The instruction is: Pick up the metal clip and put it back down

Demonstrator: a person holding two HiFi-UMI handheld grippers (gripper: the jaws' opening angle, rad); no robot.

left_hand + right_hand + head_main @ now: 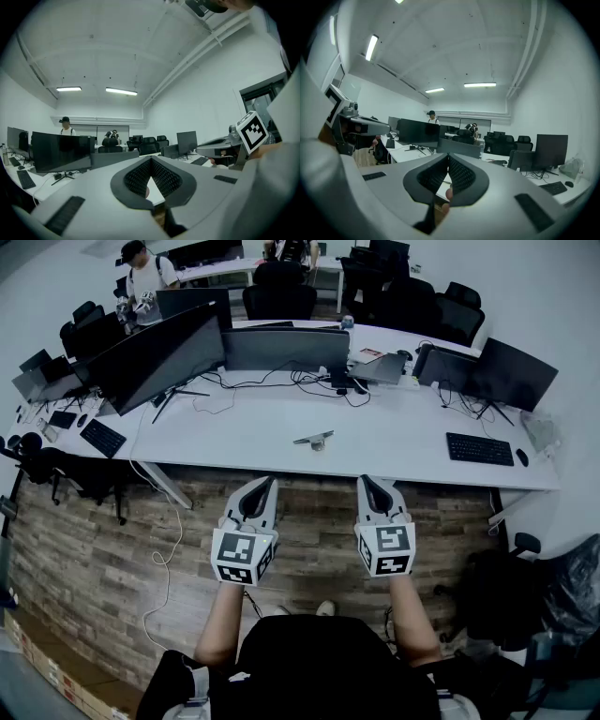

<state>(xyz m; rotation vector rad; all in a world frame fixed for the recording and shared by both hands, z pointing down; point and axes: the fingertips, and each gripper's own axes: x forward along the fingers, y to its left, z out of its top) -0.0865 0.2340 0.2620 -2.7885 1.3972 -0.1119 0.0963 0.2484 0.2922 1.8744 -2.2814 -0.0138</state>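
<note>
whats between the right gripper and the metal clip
Only bare white desk top. In the head view the metal clip lies alone near the desk's front edge, and the right gripper shows just in front of that edge.

1. You're in an open-plan office: a long white desk (281,427) runs across in front of you, with more rows behind it.
2. Wide black monitors (159,357) with trailing cables line its far edge, and flat black keyboards (479,448) lie near both ends.
3. Black swivel office chairs (279,296) fill the back rows.
4. Long fluorescent strip lights (121,91) hang overhead.
</note>
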